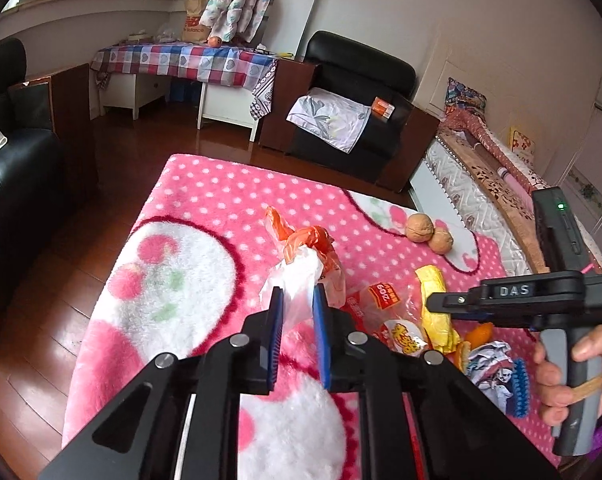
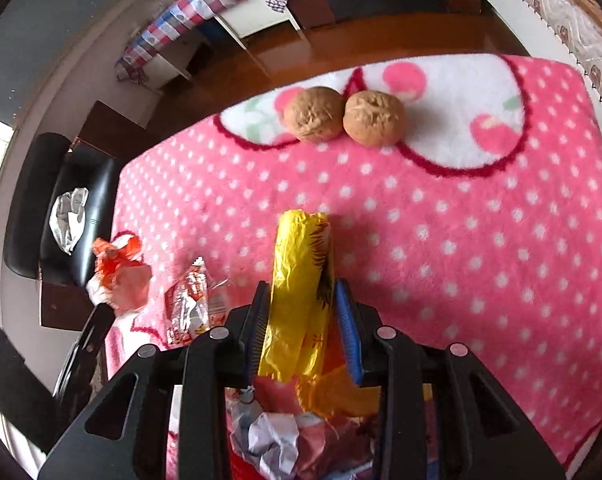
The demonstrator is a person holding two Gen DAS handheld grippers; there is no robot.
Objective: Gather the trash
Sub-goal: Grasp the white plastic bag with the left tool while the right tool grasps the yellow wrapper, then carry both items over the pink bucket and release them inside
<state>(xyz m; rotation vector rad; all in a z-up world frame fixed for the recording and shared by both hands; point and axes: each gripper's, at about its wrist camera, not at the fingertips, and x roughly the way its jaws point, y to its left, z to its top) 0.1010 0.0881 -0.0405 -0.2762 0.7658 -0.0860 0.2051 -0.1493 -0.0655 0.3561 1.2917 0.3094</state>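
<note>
Now both grippers are picking up trash off the pink blanket.
Left gripper jaws pinch the orange and white bag, mid-frame; right gripper jaws squeeze the yellow wrapper, lower middle.

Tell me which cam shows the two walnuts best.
Right wrist: the walnuts sit near centre, large, unobstructed, touching, on the blanket. Left wrist shows them small, toward the right side.

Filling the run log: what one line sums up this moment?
left tool: shut on plastic bag | right tool: shut on yellow wrapper | walnuts: untouched on blanket
</note>
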